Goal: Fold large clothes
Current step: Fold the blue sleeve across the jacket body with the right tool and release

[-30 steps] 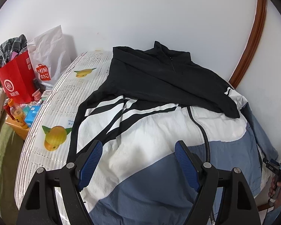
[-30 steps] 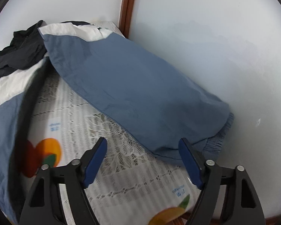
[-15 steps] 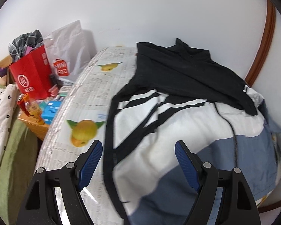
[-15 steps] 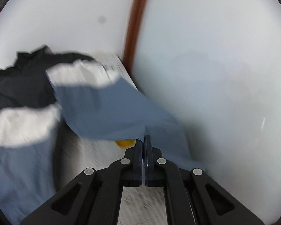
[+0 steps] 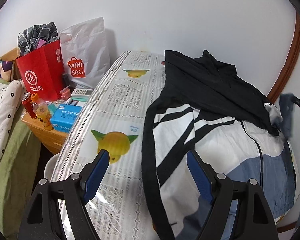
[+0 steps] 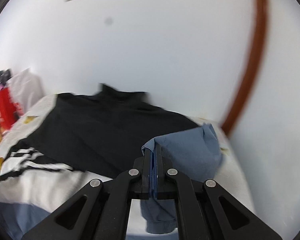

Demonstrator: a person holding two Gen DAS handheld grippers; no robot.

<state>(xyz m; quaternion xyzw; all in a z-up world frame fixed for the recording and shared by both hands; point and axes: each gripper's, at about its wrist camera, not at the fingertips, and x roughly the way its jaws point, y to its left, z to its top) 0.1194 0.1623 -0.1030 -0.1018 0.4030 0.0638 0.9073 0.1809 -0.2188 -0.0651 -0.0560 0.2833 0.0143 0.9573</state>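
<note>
Right gripper [image 6: 153,156] is clamped tight on the blue sleeve [image 6: 190,152], lifted, probably to flip it over the jacket [image 5: 210,140]. Left gripper [image 5: 148,176] hangs wide open, holding nothing, above the jacket's near edge on the bed [image 5: 120,100].

The left wrist camera looks forward between its gripper's [image 5: 148,171] spread fingers, from low over the near edge of the bed [image 5: 128,92], toward the far wall. The jacket [image 5: 214,140] lies ahead and to the right of the fingers, the red bag [image 5: 41,74] far to their left. The right wrist camera sits close behind its gripper [image 6: 153,150], also facing the far wall, blurred. Both views share the jacket [image 6: 102,132] and the red bag [image 6: 2,108].
</note>
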